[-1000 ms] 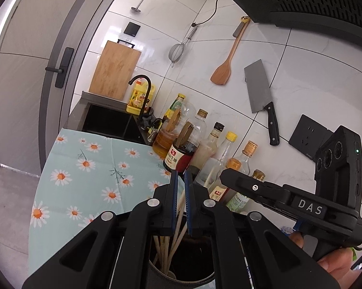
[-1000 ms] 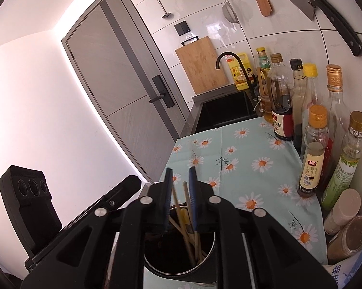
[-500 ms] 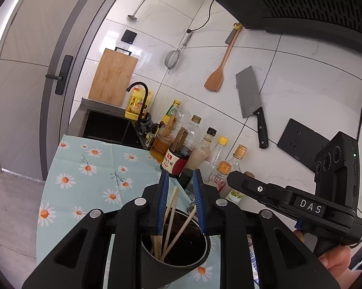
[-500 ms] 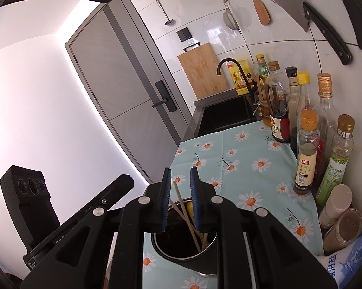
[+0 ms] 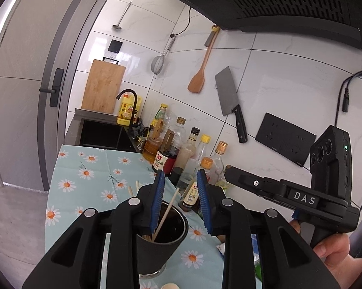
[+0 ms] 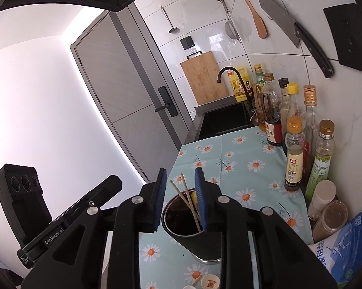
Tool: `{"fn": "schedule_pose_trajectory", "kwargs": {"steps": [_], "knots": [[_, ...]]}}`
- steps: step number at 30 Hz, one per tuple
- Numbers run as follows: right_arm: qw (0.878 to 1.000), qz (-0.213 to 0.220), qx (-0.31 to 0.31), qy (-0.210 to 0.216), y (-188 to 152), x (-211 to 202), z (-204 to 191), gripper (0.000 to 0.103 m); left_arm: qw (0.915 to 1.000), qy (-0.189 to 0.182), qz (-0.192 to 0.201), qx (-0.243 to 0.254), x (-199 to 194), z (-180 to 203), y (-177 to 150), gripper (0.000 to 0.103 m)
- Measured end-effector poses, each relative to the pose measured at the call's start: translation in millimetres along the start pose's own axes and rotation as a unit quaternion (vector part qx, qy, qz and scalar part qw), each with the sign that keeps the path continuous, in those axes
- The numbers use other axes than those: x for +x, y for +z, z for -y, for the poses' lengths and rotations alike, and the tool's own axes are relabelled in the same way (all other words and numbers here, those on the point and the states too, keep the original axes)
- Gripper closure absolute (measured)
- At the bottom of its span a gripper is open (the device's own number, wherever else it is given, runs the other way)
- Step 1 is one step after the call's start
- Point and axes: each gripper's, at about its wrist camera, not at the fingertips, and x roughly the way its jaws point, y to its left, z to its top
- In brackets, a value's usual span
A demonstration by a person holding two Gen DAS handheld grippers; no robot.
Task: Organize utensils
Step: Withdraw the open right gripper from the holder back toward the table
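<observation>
A black utensil cup point(image 5: 157, 248) stands on the daisy-print cloth, with several wooden chopsticks point(image 5: 166, 213) leaning inside it. My left gripper point(image 5: 180, 180) hovers just above and behind the cup's rim. Its jaws are opening and the blue pads touch nothing. In the right wrist view the same cup point(image 6: 197, 240) holds the chopsticks point(image 6: 184, 196) and something yellow. My right gripper point(image 6: 180, 177) hangs over the rim, its jaws also opening and free of the sticks. Each gripper's body shows in the other's view: the right point(image 5: 289, 197), held by a hand point(image 5: 330, 252), and the left point(image 6: 60, 219).
Sauce and oil bottles point(image 6: 294, 154) line the wall side of the cloth, with jars and a blue bag point(image 6: 344, 243) nearer. A sink point(image 5: 101, 134) and black faucet lie beyond. A cleaver point(image 5: 229, 96), a wooden spatula and a strainer hang on the tiles. Small dishes point(image 6: 210, 283) sit near the front.
Both grippers have risen and drawn back from the cup. Their jaws have parted from nearly shut around the chopsticks, which now stand free in the cup.
</observation>
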Motion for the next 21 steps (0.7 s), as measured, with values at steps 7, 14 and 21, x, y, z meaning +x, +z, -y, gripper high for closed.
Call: {"fn": "schedule_pose_trajectory", "kwargs": {"steps": [7, 14, 21], "knots": [[1.000, -0.008, -0.004, -0.014, -6.3, -16.9, -0.2, 0.071, 0.9998, -0.001, -0.018, 0.007, -17.1, 3.6, -9.2, 0.071], [1.000, -0.023, -0.001, -0.018, -17.8, -30.4, 0.3, 0.063, 0.9988, 0.006, -0.049, 0.005, -30.7, 1.7, -19.4, 0.071], [0.996, -0.082, 0.035, -0.013, -35.5, -28.7, 11.8, 0.052, 0.9958, 0.013, -0.091, -0.010, -35.2, -6.3, -34.8, 0.071]]}}
